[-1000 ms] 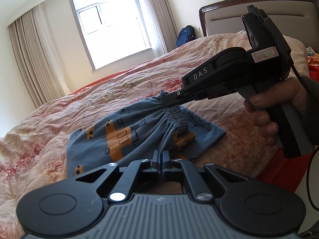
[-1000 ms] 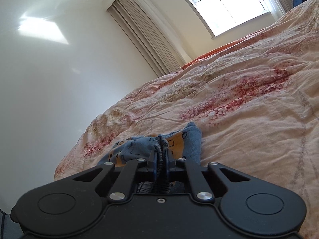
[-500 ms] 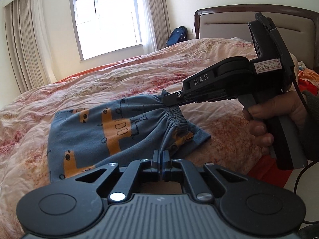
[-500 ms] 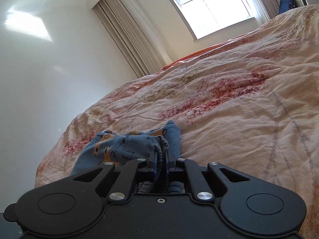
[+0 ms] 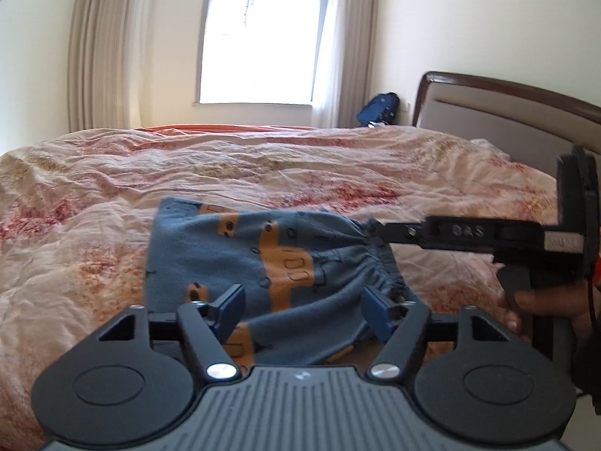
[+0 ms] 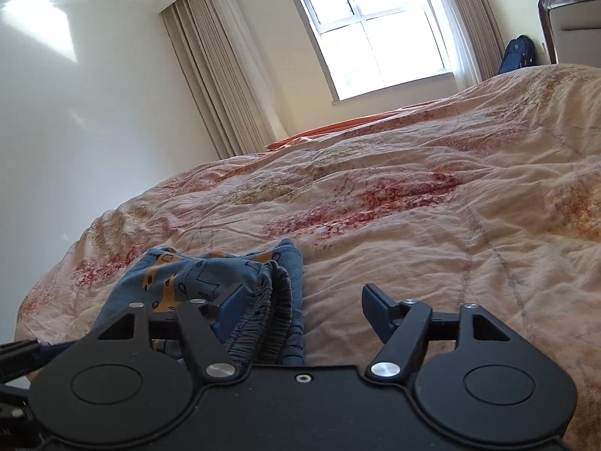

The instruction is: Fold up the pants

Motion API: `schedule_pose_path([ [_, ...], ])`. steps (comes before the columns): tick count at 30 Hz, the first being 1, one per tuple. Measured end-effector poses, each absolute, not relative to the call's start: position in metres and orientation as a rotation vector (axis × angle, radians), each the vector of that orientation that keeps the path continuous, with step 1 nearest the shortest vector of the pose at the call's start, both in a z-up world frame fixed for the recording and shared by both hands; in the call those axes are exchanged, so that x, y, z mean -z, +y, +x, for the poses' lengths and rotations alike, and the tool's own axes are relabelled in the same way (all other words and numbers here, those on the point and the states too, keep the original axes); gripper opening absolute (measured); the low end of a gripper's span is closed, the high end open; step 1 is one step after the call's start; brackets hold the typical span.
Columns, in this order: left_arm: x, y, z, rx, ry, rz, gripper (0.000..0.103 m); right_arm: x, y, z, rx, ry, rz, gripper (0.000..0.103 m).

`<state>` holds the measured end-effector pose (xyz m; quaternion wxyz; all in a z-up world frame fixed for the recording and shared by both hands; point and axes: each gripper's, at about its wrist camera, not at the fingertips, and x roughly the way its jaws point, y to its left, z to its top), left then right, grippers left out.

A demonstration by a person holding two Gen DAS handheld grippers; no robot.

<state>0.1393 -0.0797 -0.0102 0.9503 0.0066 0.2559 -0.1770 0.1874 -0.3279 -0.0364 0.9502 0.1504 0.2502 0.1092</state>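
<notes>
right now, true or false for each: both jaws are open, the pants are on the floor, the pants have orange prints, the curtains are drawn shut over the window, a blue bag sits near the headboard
1. Both sets of jaws are open. True: the left gripper and right gripper each show a wide gap.
2. The pants are on the floor. False: they lie on the quilt.
3. The pants have orange prints. True.
4. The curtains are drawn shut over the window. False: they hang at its sides and it is uncovered.
5. A blue bag sits near the headboard. True.
</notes>
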Motion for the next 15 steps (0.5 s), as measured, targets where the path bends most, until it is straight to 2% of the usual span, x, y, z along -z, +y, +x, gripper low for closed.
schedule_pose_path([
  [2,0.007,-0.069,0.146,0.271,0.491,-0.007,0.100,0.035,-0.320,0.185,-0.215,0.498,0.267,0.091],
  [3,0.006,-0.065,0.150,0.221,0.480,-0.012,0.102,0.035,-0.316,0.184,-0.215,0.493,0.251,0.097],
  [7,0.011,-0.052,0.169,0.091,0.490,-0.009,0.102,0.037,-0.296,0.185,-0.214,0.499,0.176,0.102],
  [15,0.042,-0.027,0.173,0.000,0.651,-0.036,0.102,0.057,-0.287,0.163,-0.154,0.542,0.005,0.102],
])
